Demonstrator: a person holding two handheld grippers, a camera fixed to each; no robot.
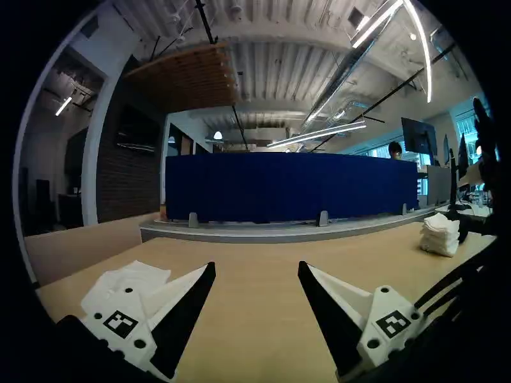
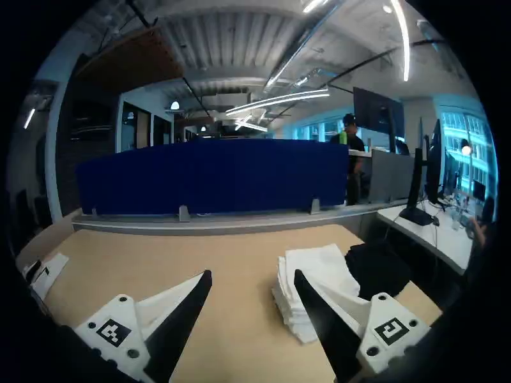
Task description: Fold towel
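A loose white towel lies crumpled on the wooden table, just behind the left finger of my left gripper, which is open and holds nothing. Farther right on the table stands a stack of folded white towels. In the right gripper view that same stack sits just behind the right finger of my right gripper, also open and empty, hovering over bare wood.
A blue partition runs along the table's far edge. A dark cloth or bag lies right of the stack. A neighbouring desk with monitors stands at right, a person behind the partition. Another gripper peeks in at far left.
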